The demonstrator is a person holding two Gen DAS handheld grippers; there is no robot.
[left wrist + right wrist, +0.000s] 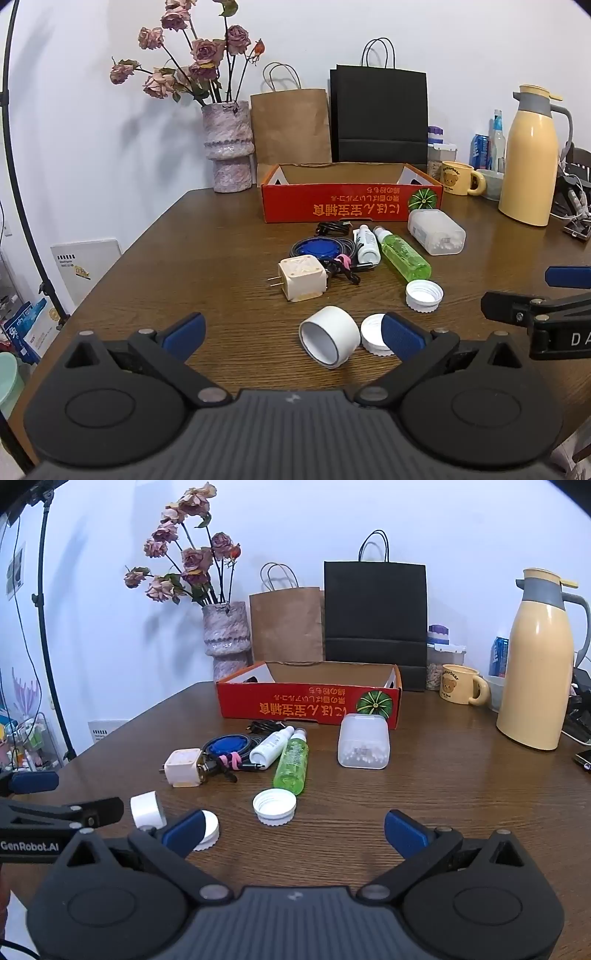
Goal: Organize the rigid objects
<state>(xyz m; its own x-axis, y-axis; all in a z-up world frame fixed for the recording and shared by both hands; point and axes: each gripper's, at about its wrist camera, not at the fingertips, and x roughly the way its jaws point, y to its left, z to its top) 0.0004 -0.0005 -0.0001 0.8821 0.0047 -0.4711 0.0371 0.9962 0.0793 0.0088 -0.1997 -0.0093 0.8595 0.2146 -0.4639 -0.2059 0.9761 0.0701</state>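
Observation:
An open red cardboard box (pixel 351 206) (pixel 310 707) stands at the back of the wooden table. In front of it lie a cream plug adapter (pixel 301 282) (pixel 183 768), a blue disc with cables (pixel 317 251) (pixel 231 746), a small white bottle (pixel 367 243) (pixel 271 747), a green bottle (pixel 404 254) (pixel 291 766), a clear box of cotton swabs (pixel 436 230) (pixel 364 742), a white tape roll (pixel 328 336) (pixel 147 808) and two white caps (pixel 424 295) (pixel 371 334) (pixel 275 806) (pixel 207 829). My left gripper (pixel 293 336) is open just before the tape roll. My right gripper (pixel 295 832) is open and empty near the caps.
A vase of dried roses (pixel 227 147), a brown paper bag (pixel 290 125) and a black bag (pixel 380 118) stand behind the box. A yellow thermos (pixel 535 664), a bear mug (pixel 460 688) and jars stand at the right. The table's left edge drops to floor clutter.

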